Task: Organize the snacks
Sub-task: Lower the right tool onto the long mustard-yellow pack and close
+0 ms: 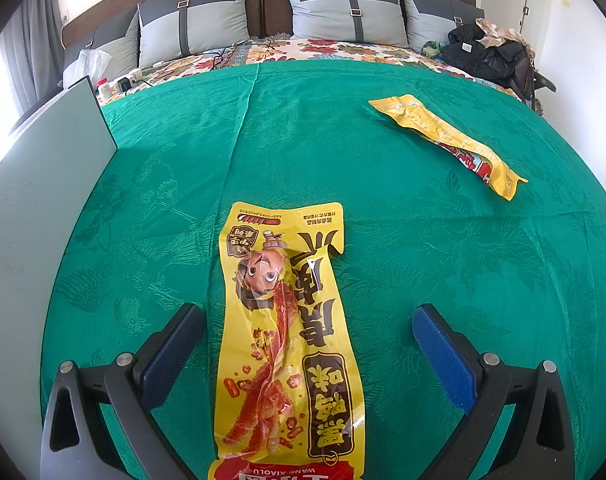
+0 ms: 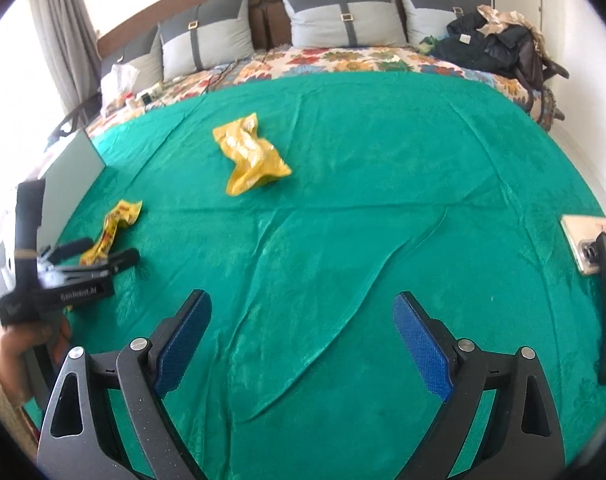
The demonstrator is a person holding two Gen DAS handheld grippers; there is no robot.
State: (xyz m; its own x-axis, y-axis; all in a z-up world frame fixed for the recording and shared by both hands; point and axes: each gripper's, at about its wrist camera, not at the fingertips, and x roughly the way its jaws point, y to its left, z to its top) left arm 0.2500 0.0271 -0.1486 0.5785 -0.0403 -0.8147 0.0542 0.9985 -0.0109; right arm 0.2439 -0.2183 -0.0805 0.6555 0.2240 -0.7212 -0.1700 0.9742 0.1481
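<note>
The left claw (image 1: 307, 332) stands wide with its pads either side of the near snack packet (image 1: 287, 344) lying flat on the green bedspread (image 1: 343, 128), apparently lined up to pinch it, while the right claw (image 2: 303, 320), also wide and empty, waits short of the far packet (image 2: 249, 154).

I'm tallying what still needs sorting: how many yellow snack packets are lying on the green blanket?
2. The near packet lies flat between the open left gripper's fingers; the far packet lies farther out to the right, alone on the green blanket. Others may lie outside both views.
</note>
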